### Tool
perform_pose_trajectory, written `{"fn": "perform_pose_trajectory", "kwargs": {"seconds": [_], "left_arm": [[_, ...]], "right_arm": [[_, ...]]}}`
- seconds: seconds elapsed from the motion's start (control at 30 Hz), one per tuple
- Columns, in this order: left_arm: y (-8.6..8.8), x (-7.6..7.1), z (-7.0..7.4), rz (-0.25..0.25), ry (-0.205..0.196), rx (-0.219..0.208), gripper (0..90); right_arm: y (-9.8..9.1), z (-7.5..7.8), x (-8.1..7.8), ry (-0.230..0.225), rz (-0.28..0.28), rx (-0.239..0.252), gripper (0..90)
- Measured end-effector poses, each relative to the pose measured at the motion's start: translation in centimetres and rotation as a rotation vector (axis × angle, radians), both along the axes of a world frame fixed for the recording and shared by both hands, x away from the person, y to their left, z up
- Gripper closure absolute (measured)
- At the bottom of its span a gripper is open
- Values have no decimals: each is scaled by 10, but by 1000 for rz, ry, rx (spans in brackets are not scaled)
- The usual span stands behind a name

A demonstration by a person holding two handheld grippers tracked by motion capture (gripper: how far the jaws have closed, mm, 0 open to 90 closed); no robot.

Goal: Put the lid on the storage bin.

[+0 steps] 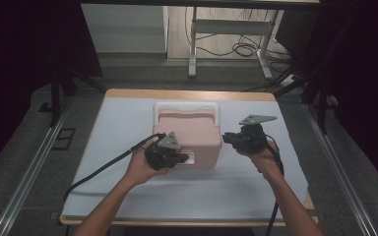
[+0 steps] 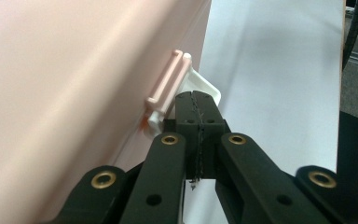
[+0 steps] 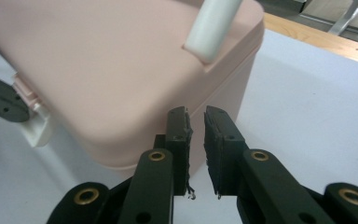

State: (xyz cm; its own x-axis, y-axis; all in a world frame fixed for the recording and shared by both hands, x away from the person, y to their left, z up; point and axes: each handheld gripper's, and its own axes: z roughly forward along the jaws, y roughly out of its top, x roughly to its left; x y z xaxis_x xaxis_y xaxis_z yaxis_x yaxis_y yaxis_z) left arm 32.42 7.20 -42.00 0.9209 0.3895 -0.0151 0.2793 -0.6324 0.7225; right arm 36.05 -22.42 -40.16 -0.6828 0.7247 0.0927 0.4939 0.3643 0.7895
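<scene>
Pink box: stands in the middle of the table on its pale cover, lid down; its white handle lies folded toward the far side
Latch: a pink and white clasp on the near front wall of the pink box; it looks fastened, with its white tab standing a little off the wall
Left gripper: at the front of the pink box, right by the latch; in the left gripper view its jaws are pressed together with nothing between them, their tips just under the white tab; whether they touch it I cannot tell
Right gripper: near the right front corner of the pink box, low over the table; its jaws stand slightly apart with a narrow gap and hold nothing; the pink wall lies just beyond the tips
Done so far: both grippers brought up to the pink box; the lid looks shut and the latch not yet released
Left to do: by my reading, lever the white tab up with the closed left tips, steady the pink box from the right, then raise the lid
</scene>
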Motion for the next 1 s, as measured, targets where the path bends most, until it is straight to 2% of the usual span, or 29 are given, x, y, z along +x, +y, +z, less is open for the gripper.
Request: {"fn": "perform_pose_trajectory", "kwargs": {"seconds": [0.33,0.77,1.0], "left_arm": [[0,1,0,-2,6,-1,900],[1,2,1,-7,18,-5,900],[4,0,5,-11,13,-15,858]], "right_arm": [[2,-1,0,-2,12,-9,796],[-2,-2,-2,-12,22,-6,728],[-7,-7,-4,-16,22,-5,704]]}}
